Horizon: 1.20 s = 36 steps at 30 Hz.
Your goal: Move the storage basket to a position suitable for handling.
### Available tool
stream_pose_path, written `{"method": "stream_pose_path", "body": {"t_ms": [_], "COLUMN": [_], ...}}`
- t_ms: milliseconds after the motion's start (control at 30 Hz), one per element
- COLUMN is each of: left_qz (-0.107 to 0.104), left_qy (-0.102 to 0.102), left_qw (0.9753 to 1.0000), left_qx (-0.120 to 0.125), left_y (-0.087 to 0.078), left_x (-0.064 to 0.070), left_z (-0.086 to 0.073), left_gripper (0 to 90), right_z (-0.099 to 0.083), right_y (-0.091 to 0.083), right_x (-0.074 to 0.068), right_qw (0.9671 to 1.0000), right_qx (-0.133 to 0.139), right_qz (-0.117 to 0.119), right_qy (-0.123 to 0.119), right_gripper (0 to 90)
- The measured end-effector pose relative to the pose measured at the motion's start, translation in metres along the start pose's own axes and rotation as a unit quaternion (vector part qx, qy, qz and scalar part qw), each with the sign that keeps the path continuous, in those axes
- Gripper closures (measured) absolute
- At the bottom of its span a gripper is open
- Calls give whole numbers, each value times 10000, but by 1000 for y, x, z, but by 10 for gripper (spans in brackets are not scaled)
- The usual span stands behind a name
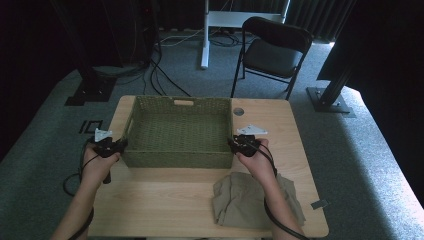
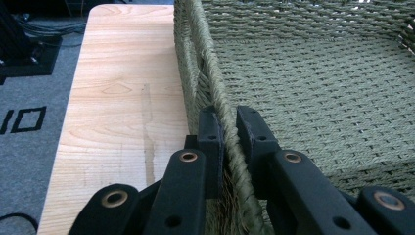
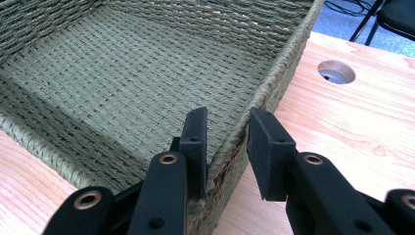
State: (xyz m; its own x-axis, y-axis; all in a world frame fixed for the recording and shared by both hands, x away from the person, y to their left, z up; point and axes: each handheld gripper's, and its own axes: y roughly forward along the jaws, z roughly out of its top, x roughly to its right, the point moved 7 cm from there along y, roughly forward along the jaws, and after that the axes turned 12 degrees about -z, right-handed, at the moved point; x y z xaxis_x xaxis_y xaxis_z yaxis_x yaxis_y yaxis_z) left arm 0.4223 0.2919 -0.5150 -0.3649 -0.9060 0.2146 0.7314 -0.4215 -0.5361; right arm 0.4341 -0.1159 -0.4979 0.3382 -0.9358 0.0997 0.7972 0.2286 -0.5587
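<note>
In the high view, a shallow rectangular green woven basket (image 1: 177, 131) sits on the far half of the light wooden surface (image 1: 165, 200), its back wall, with a handle slot, close to the far edge and its 2 short sides near the left and right edges. The near half of the surface is open apart from a crumpled khaki cloth (image 1: 240, 200) at the near right, under the right forearm. The left gripper (image 1: 119, 145) meets the basket's near-left corner and the right gripper (image 1: 233, 144) its near-right corner. A black folding chair (image 1: 272, 52) stands on the grey carpet beyond. In the left gripper view, the left gripper (image 2: 230, 128) is clamped on the basket's twisted rope rim, 1 jaw inside, 1 outside. In the right gripper view, the right gripper (image 3: 226, 142) straddles the opposite rim with its jaws parted, the outer jaw clear of the wall; a round hole (image 3: 336, 71) pierces the surface beside the basket.
</note>
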Motion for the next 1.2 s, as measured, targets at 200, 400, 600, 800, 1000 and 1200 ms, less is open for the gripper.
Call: {"method": "stream_pose_path", "body": {"t_ms": [200,400,600,800,1000,1200], "left_qz": [0,-74,-126,-201,-278,-356], "left_qy": [-49,36,58,93,133,183], "left_qw": [10000,10000,9999,9997,9995,9991], "left_qx": [17,-30,-44,-65,-82,-132], "left_y": [8,15,21,28,35,43], "left_x": [9,21,29,40,51,64], "left_z": [2,4,5,7,9,11], "left_gripper": [826,824,823,820,815,809], "right_z": [-1,-4,-6,-9,-12,-16], "right_y": [-1,-3,-4,-6,-9,-11], "right_x": [10,23,32,45,57,72], "right_qw": [9999,9998,9996,9994,9992,9987], "right_qx": [-11,-17,-28,-59,-61,-84], "right_qz": [-125,-208,-272,-329,-381,-468], "right_qy": [29,52,11,65,109,188], "right_gripper": [707,712,714,721,725,732]}}
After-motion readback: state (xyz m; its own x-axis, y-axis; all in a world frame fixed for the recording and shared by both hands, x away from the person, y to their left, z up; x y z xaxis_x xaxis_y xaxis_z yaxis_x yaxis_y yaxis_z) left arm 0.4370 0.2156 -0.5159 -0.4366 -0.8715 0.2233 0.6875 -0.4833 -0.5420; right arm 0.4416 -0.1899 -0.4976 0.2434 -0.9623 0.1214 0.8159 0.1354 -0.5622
